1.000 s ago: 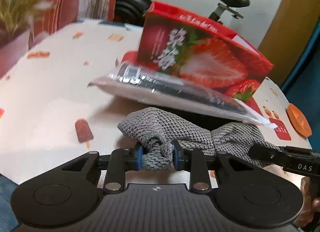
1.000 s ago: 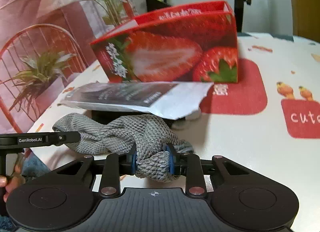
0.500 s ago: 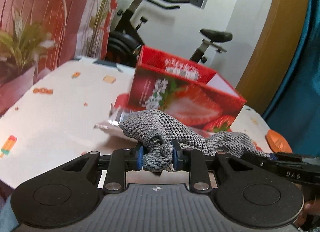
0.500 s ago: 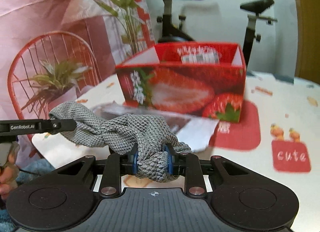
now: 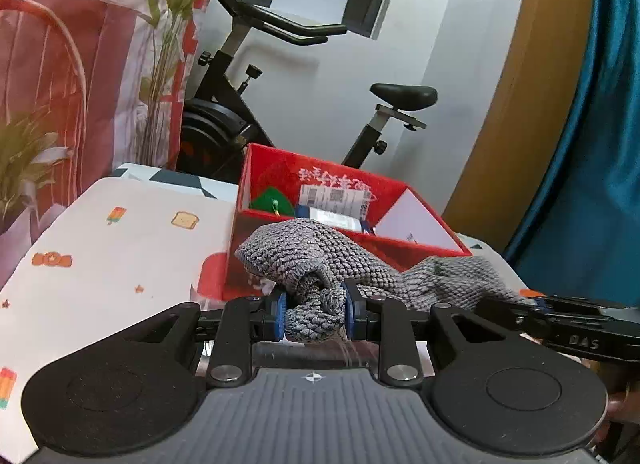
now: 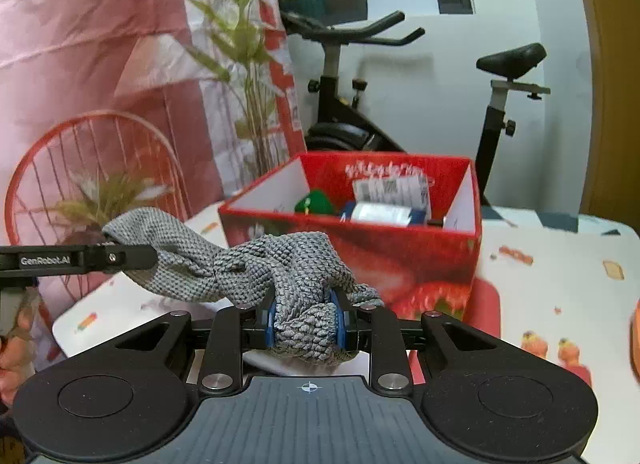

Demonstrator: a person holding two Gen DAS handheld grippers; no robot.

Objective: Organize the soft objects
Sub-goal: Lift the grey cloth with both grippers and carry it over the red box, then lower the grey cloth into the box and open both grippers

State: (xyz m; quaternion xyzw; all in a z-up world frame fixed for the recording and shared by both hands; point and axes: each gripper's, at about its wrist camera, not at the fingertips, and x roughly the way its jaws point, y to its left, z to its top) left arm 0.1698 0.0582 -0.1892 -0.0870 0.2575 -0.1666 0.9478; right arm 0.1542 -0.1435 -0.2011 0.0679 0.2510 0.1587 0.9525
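Left gripper (image 5: pixel 314 314): its blue pads are pinched tight on one bunched end of a grey knitted cloth (image 5: pixel 320 260), at the bottom centre of the left wrist view.
Right gripper (image 6: pixel 305 318): its pads are likewise clamped on the other bunched end of the cloth, at the bottom centre of the right wrist view.
Grey knitted cloth: a thick, coarse-weave fabric (it looks like a towel or rag) hanging in a loose, sagging band between the two grippers, clear of the table (image 5: pixel 120 264) and in front of the box. In the right wrist view it runs leftward to the other gripper's black finger, which bears pale lettering.
Red box (image 6: pixel 420 248): an open-topped carton printed with large strawberries, standing on the table just behind the cloth. Inside it are a green item (image 6: pixel 316 201), a white packet with barcode labels (image 6: pixel 390 189) and a blue-and-white pack beside it.
Table: covered with a white cloth printed with small cartoon ice lollies, toast and sweets, plus red patches.
Person: fingers (image 6: pixel 16 328) show at the left edge of the right wrist view, gripping the other tool's handle.
Background: a black exercise bike (image 5: pixel 248 103) against a white wall, a pink printed hanging with plants at left, a blue curtain at right.
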